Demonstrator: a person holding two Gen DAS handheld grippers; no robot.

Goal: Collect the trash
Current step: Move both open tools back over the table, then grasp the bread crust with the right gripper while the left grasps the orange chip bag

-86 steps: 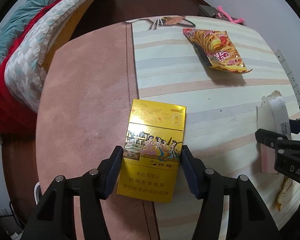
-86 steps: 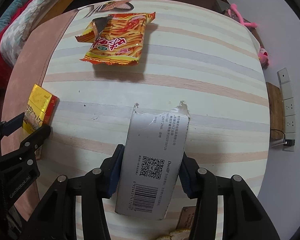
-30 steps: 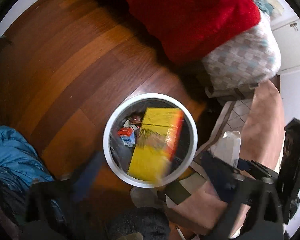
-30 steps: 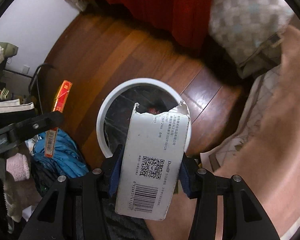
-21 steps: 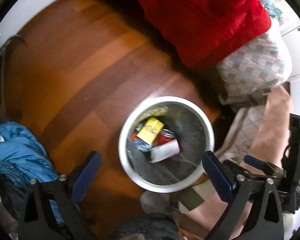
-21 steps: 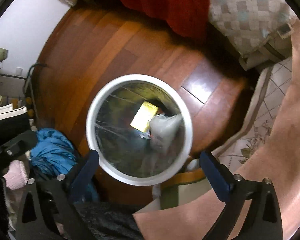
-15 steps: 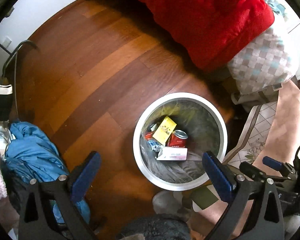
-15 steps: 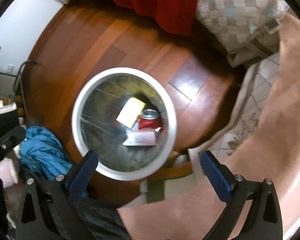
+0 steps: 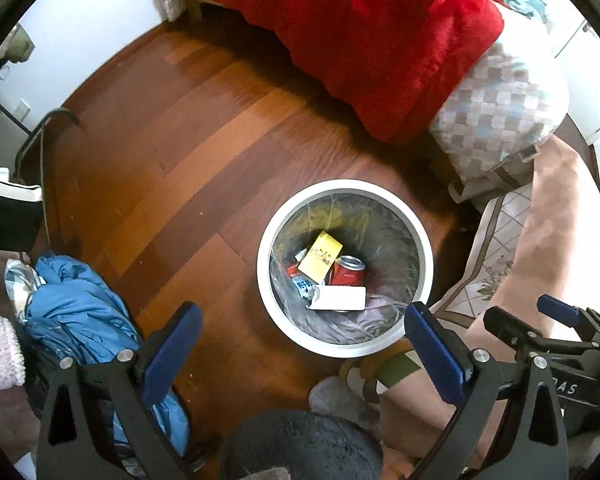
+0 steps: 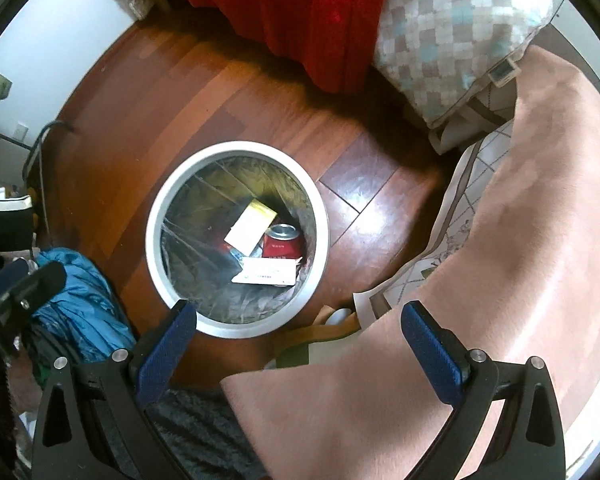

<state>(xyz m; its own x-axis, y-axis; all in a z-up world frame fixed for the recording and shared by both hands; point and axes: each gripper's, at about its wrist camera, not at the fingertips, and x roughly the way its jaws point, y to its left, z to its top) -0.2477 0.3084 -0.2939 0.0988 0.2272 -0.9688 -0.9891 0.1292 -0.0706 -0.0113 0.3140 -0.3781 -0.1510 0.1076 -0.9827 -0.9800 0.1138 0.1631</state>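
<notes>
Both grippers point steeply down over a round white-rimmed waste bin point(image 9: 416, 236) lined with a clear plastic bag, standing on a reddish-brown wooden plank floor point(image 9: 172, 160).

**Left gripper** point(image 9: 300, 354): jaws spread wide, nothing between the blue pads. Three seconds earlier it was clamped on the yellow cigarette pack point(image 9: 320, 255) on the table; one second earlier the pack was blurred in mid-fall over the bin. The pack now lies inside the bin, tilted, at the far left of the pile.

**Right gripper** point(image 10: 298, 350): jaws fully apart, nothing between the pads. One second earlier it was clamped on the grey-white torn cardboard box point(image 10: 266, 272) above the bin; the box now lies flat in the bin on the near side of the pile, just in front of a red drink can point(image 10: 282, 242).

**Bin contents:** pack, can and box lie close together, with smaller red and blue scraps beside them.

**View shift:** in the left wrist view the bin sits further right and lower than half a second ago, and more floor shows. In the right wrist view it has shifted left of centre.

**Surroundings:** a red blanket point(image 9: 360, 40) and a checked pillow point(image 10: 456, 28) at the far side, a crumpled blue garment point(image 9: 80, 312) at the near left, a pink cloth-covered table edge point(image 10: 520, 240) on the right.
</notes>
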